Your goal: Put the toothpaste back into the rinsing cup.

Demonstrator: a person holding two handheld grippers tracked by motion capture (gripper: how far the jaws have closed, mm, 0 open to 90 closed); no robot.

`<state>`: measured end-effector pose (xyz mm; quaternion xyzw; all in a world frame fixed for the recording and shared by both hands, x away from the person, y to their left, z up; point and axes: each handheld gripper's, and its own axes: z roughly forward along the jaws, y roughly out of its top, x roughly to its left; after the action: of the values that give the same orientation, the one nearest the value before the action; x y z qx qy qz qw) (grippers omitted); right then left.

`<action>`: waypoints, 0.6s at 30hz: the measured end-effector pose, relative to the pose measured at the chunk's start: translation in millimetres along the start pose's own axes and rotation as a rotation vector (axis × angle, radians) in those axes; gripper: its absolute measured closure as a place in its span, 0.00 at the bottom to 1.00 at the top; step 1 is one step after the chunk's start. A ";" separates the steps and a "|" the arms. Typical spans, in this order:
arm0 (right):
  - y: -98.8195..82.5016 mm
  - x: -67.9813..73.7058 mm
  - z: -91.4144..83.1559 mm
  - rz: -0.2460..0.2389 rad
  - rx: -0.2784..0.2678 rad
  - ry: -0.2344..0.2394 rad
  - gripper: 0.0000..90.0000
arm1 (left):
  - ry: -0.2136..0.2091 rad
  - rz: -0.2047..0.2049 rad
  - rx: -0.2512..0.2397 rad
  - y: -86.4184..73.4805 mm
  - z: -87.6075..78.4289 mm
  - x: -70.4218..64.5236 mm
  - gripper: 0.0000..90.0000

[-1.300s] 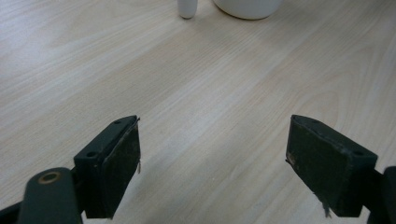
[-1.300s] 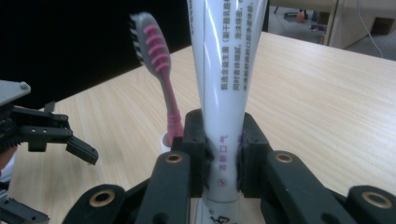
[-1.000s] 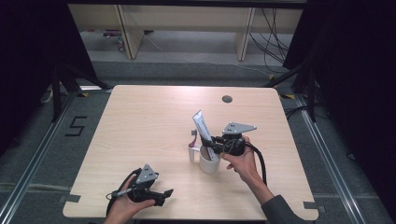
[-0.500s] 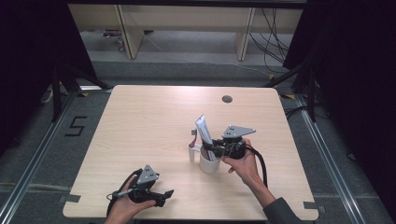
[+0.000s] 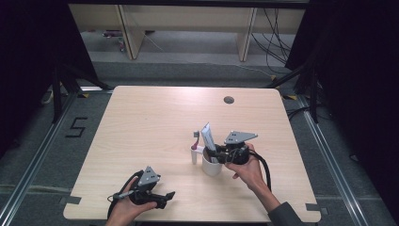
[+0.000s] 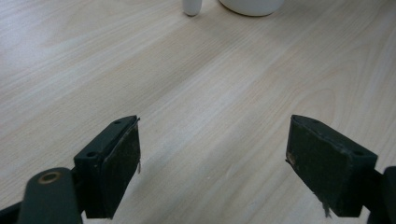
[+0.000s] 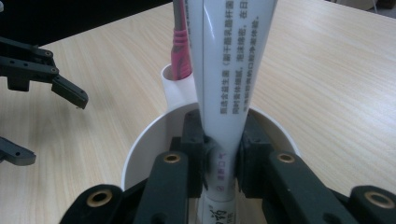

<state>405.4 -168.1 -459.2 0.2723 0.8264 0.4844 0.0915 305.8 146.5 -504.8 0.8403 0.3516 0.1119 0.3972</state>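
The wooden table (image 5: 155,117) carried everything. Near its front right stood a white cup (image 5: 211,166), and the right gripper (image 7: 219,154) reached into it from above, its jaws pinching the lower end of a white tube (image 7: 229,70) that stood nearly upright with its foot inside the cup. Just beside the cup's rim stood a small white holder (image 7: 175,91) with a pink toothbrush (image 7: 180,51) in it. At the front left edge the left gripper (image 6: 212,163) rested low, jaws spread wide over bare wood, gripping nothing.
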 end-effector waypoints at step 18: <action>1.9 -1.0 -9.1 0.017 -0.031 -0.007 0.77 | 0.006 0.003 0.003 0.3 0.0 -0.1 0.19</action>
<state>403.2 -174.7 -453.0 0.2796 0.8161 0.4969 0.0943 305.8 146.3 -504.5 0.8411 0.3517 0.1147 0.3947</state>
